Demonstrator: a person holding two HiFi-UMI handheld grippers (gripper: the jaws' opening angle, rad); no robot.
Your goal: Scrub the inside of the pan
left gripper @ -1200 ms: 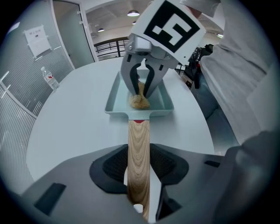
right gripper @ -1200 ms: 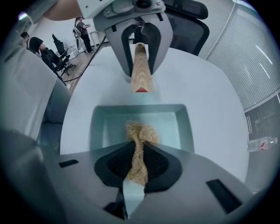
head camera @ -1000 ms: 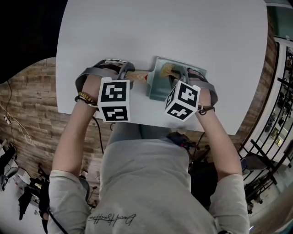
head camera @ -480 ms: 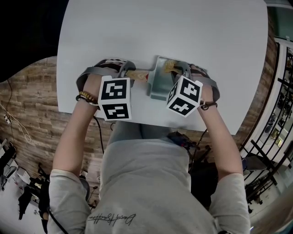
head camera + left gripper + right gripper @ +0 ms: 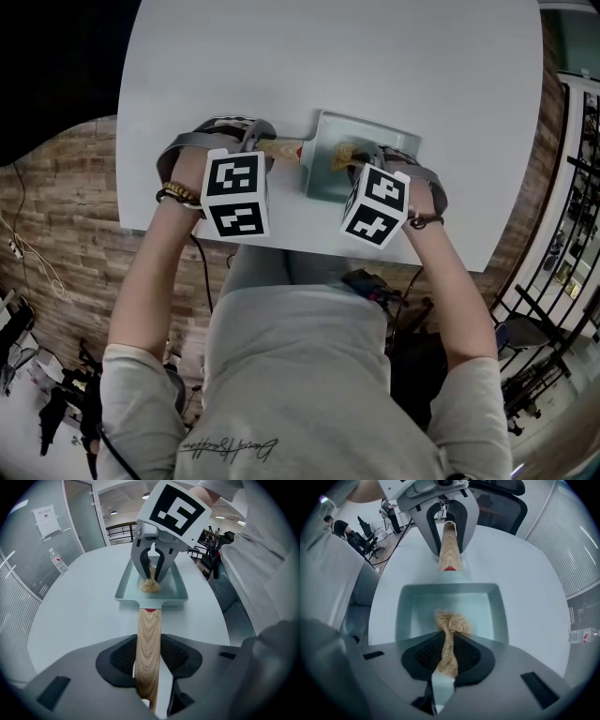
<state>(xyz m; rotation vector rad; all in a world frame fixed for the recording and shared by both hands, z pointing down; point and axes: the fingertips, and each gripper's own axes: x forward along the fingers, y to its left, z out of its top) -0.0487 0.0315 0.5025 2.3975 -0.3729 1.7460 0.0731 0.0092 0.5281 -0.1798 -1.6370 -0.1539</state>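
Your right gripper point(image 5: 449, 641) has its jaws nearly together, pinching the fibre scrubber point(image 5: 451, 620). Your left gripper point(image 5: 149, 648) is clamped on the wooden handle point(image 5: 149, 625). The scrubber has come back from the far wall of the rectangular pan point(image 5: 476, 603) to mid-floor, so the scrub stroke is running, not finished. The pan sits by the table point(image 5: 328, 56) near edge.
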